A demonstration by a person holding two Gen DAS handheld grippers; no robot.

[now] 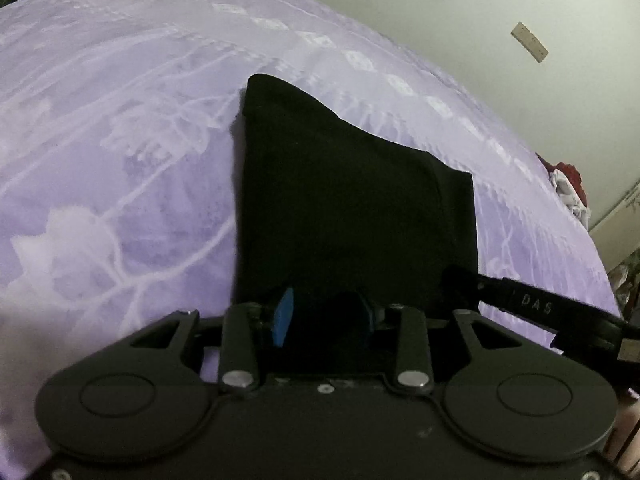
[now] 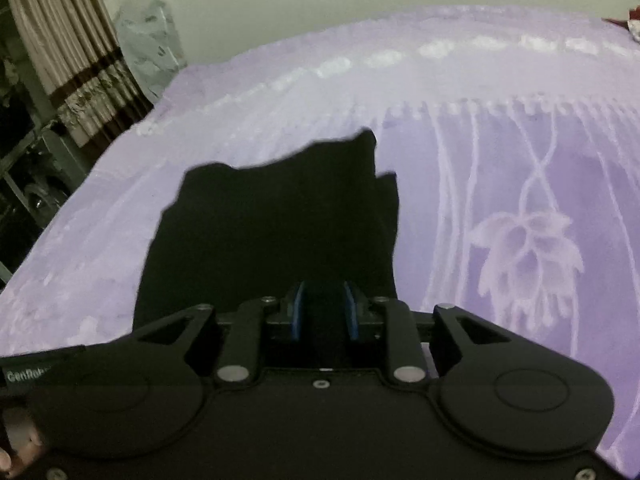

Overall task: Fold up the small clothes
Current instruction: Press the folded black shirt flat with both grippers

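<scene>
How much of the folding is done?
Done: the black cloth already lies doubled over on the purple bedspread. In hand: both grippers, left and right, sit at its near edge, blue pads apart. Left: probably another fold.

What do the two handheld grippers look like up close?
Both are matte black with round discs at each side, silver pivot pins and blue finger pads. The left gripper view shows the other's arm lettered "DAS". The right gripper view shows a black tag reading "GenRob".
</scene>
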